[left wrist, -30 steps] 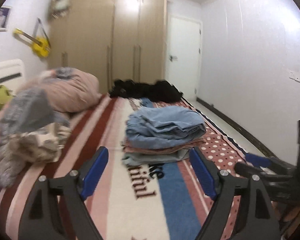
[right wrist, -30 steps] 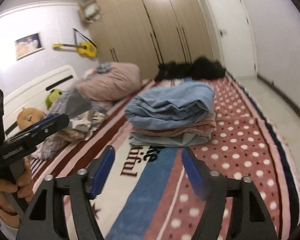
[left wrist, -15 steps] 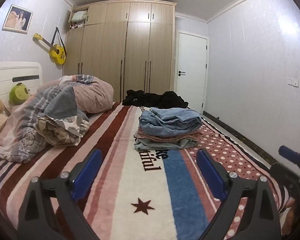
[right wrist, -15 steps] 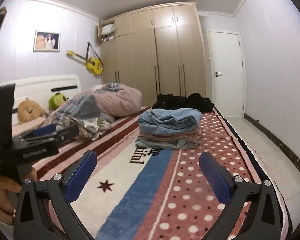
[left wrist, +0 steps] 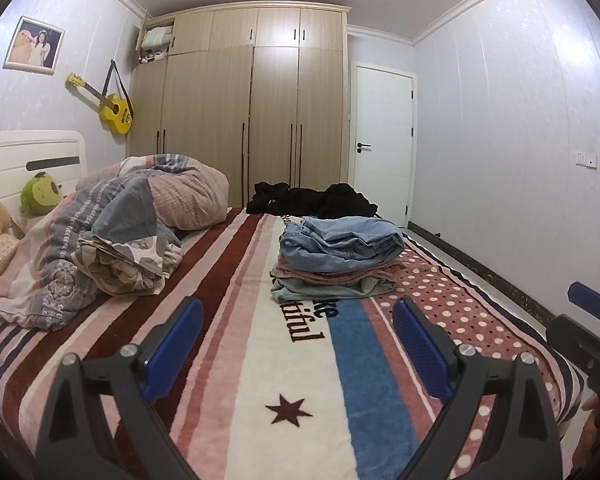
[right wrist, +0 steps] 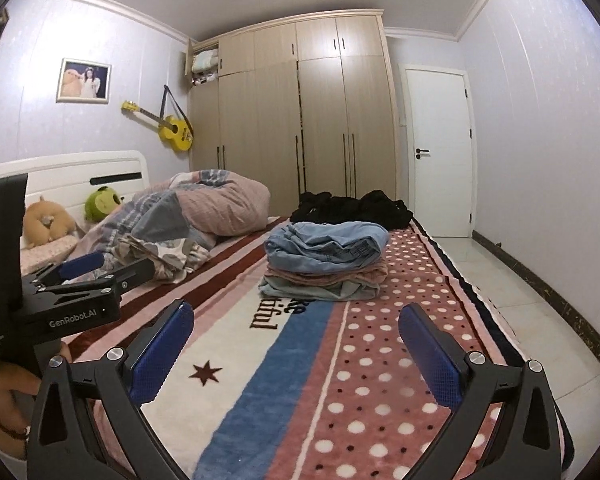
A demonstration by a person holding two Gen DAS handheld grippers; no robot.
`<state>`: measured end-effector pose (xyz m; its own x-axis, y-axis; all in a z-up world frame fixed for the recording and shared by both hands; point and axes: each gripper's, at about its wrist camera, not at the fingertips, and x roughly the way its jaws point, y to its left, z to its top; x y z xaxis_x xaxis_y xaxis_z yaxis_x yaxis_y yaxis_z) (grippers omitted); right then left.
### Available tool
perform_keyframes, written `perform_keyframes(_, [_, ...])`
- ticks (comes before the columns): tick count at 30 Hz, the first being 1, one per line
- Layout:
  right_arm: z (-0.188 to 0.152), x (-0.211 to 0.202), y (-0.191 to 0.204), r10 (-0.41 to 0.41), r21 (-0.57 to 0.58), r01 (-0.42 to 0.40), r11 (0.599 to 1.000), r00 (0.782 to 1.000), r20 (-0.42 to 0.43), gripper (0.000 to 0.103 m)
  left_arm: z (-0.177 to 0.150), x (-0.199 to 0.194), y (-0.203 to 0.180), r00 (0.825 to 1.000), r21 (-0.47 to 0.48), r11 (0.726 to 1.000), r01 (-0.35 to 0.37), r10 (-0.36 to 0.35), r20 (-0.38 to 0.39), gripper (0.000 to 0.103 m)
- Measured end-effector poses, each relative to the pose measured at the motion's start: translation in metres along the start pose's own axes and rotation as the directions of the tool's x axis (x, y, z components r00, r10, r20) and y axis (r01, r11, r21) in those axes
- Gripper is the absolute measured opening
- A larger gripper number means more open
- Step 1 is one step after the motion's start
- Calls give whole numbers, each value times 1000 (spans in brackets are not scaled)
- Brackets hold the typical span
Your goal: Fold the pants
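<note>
A stack of folded pants (left wrist: pixel 338 258), blue jeans on top, pink and pale ones under, lies mid-bed on the striped blanket (left wrist: pixel 284 360); it also shows in the right wrist view (right wrist: pixel 326 262). A heap of black clothes (left wrist: pixel 312 200) lies at the far end of the bed, also in the right wrist view (right wrist: pixel 352 208). My left gripper (left wrist: pixel 298 336) is open and empty, held over the near part of the bed, well short of the stack. My right gripper (right wrist: pixel 296 340) is open and empty, to its right.
A crumpled duvet (left wrist: pixel 120 232) and plush toys (right wrist: pixel 52 220) fill the left side by the headboard. A wardrobe (left wrist: pixel 252 120) and a white door (left wrist: pixel 382 140) stand behind. The bed's right edge drops to tiled floor (right wrist: pixel 520 300).
Both grippers have pulled back and away from the folded stack and levelled out; the stack now looks farther off. Both stay open and empty.
</note>
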<state>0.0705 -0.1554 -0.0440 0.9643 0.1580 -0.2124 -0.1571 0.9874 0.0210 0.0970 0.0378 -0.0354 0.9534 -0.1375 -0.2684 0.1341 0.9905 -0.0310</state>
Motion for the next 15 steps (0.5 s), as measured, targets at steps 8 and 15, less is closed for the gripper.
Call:
perform_keyframes(8, [1, 1, 1, -1, 2, 1, 1000, 1000, -1, 102, 0, -1, -1, 1000, 8, 1000, 3, -3, 6, 94])
perform_keyframes(15, [0, 1, 4, 2, 2, -2, 1000, 1000, -2, 102, 0, -2, -5, 1000, 16, 1000, -5, 5, 8, 95])
